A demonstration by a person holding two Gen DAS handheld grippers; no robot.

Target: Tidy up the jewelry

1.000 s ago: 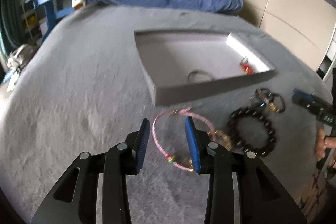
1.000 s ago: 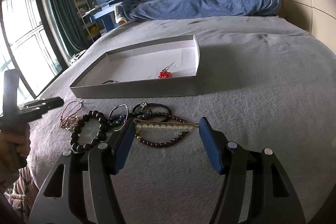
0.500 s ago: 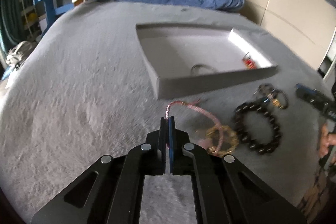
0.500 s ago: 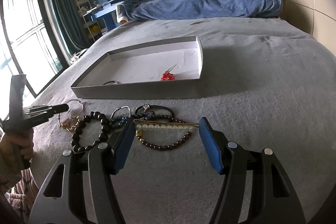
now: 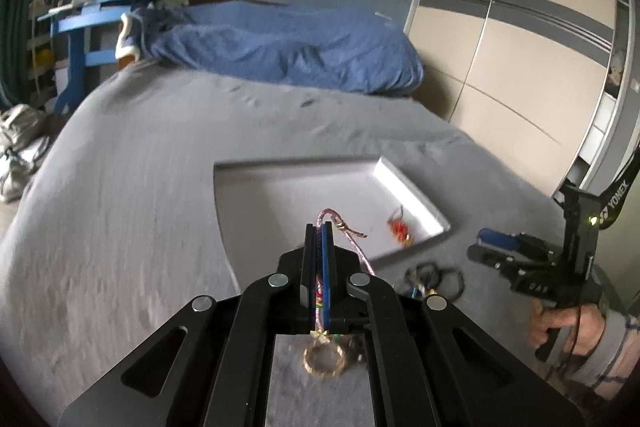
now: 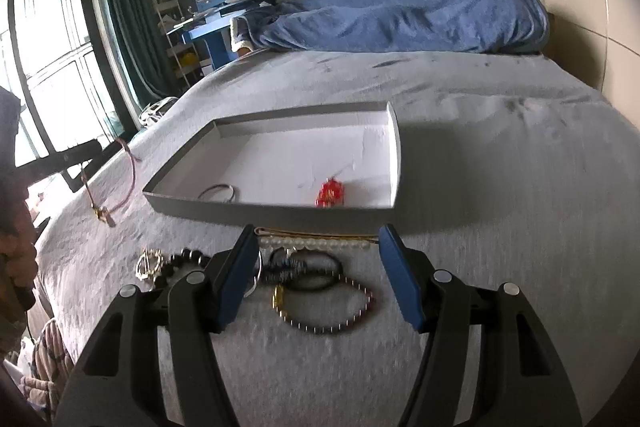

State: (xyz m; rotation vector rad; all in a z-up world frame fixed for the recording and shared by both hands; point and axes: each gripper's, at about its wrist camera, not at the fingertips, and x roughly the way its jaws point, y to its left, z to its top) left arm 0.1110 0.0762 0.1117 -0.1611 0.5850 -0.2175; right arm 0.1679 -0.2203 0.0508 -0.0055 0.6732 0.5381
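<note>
Left gripper (image 5: 319,227) clamped on the pink cord bracelet (image 5: 362,255), carried in the air short of the grey tray (image 5: 416,195); right gripper (image 6: 318,273) spread wide over the bead bracelets (image 6: 324,311) on the bed (image 6: 500,155). Risk, as a guess: thin cord sliding out of the pinch, or the dangling gold charm (image 6: 102,214) snagging the tray wall on the way in. Seen only from the right wrist: the loop hanging clear of the bedcover, plus a thin ring (image 6: 218,191) in the tray, hidden from the left wrist.
</note>
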